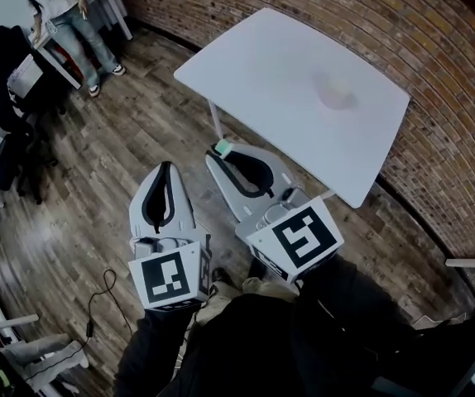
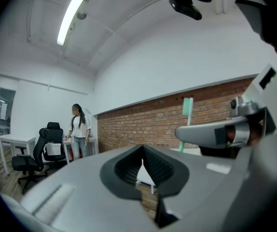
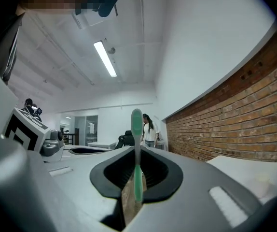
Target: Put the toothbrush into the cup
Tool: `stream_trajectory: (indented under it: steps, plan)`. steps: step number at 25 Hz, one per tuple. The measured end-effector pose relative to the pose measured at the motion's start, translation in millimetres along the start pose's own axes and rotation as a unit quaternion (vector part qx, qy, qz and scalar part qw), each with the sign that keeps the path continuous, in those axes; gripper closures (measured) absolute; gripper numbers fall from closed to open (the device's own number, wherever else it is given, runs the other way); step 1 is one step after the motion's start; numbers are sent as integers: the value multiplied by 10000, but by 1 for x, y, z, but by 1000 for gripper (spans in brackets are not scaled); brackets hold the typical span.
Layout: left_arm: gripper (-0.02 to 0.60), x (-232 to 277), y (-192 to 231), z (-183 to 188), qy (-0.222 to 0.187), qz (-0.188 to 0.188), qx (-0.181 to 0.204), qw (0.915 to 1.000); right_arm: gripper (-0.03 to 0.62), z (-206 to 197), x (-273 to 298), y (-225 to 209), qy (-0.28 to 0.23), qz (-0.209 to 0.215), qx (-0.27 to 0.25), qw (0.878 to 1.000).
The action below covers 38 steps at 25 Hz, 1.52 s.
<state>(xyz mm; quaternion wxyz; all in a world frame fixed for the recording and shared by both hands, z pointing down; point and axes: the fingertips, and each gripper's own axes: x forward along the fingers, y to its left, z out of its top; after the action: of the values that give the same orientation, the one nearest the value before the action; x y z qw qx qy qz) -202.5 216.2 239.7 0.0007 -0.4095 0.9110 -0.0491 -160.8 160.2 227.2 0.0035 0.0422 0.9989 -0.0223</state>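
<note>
A green and white toothbrush stands upright between the jaws of my right gripper, which is shut on its handle. In the head view its green head pokes up at that gripper's tips, just short of the near edge of the white table. A pale white cup sits on the table toward its far right side. My left gripper hangs over the wooden floor left of the right one, its jaws closed together on nothing. From the left gripper view the toothbrush shows against the brick wall.
A brick wall runs behind the table. A person stands at a desk at the far left beside a black office chair. A cable lies on the floor at the lower left. The table's leg stands near my right gripper.
</note>
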Motion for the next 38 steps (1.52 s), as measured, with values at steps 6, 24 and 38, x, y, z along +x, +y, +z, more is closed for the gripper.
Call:
stream_trajectory:
  steps: [6,24,38]
  plan:
    - [572,57,-40,0,25,-688,-90,9976,560,-2,-4,-59,34,-669,-34,9977]
    - [572,268,-173,15,-168,-3494,-170,9367,560,-5,27,-248,308,-2995,-96,9535]
    - [574,272,-284,10,-94,-5188,-161,8547,560,-7,-58,-310,365,-4822,76,8753]
